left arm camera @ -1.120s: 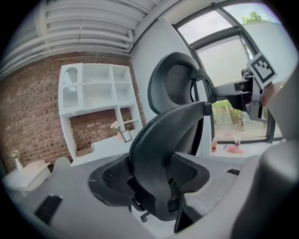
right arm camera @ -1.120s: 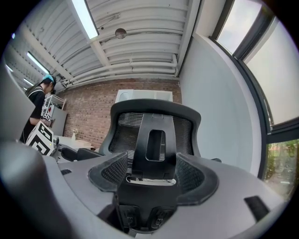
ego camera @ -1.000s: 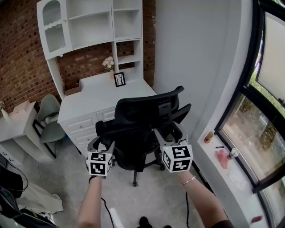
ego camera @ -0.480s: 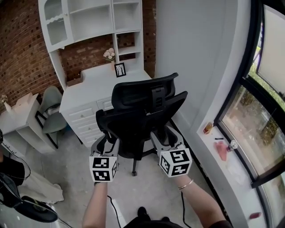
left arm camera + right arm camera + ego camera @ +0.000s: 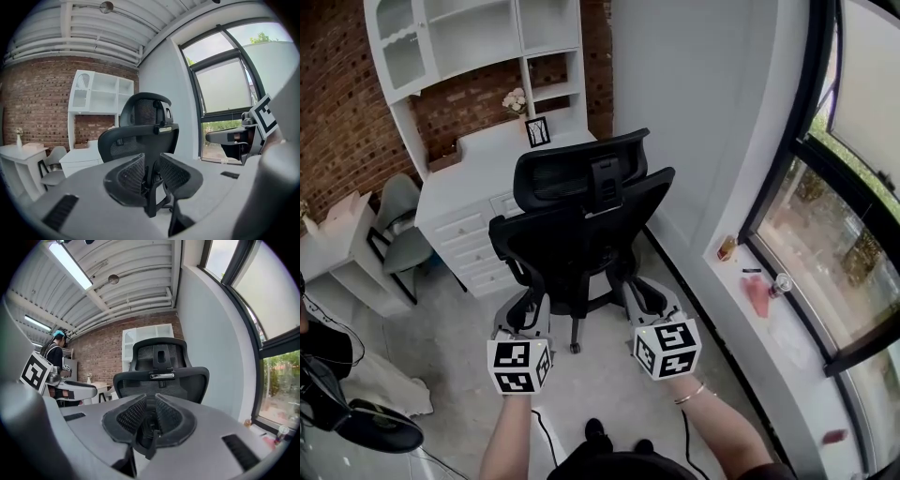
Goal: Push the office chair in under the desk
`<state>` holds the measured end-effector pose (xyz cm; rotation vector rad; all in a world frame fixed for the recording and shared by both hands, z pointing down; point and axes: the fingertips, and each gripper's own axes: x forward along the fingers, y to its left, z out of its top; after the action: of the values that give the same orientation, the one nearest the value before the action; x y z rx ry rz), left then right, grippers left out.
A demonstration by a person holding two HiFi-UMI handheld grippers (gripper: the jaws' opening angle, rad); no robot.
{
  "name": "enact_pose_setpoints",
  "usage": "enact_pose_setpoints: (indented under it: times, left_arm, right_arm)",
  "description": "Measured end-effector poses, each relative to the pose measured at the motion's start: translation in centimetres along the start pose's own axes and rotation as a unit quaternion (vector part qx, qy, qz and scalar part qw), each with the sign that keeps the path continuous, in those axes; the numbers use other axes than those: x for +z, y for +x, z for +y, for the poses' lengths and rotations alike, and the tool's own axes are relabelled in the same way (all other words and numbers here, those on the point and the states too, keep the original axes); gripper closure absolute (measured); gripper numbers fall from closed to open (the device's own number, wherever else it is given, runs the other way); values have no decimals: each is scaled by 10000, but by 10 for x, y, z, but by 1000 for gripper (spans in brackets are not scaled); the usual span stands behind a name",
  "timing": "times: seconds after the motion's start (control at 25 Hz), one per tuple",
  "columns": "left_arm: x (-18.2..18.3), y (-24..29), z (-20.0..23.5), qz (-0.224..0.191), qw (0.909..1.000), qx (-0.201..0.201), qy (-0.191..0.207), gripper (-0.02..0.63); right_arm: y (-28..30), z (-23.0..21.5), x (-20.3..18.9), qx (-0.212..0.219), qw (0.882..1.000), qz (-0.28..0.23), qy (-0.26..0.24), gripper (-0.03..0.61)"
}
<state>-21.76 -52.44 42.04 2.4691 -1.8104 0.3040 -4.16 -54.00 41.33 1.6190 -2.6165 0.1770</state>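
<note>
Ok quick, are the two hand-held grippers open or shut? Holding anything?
Left hand-held gripper: partly open, jaws have just been closing, holding nothing.
Right hand-held gripper: nearly shut with a narrow gap, jaws have just been closing, holding nothing.

Black office chair [image 5: 581, 220], white desk [image 5: 478, 178], brick wall [image 5: 337, 103]
</note>
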Motion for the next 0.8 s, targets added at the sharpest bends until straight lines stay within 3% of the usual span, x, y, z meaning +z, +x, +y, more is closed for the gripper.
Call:
enact_pose_setpoints:
  times: [0.32,0.8]
  left_arm:
    - [-10,-30,-38,-26,9997,10,-261,568]
    - [-19,-77,-101,50,9996,-30,-264,604]
  right_arm:
    - [-45,4,-17,90,9999,129,52,564]
    - [-108,2,-48,246,9987,420,153,574]
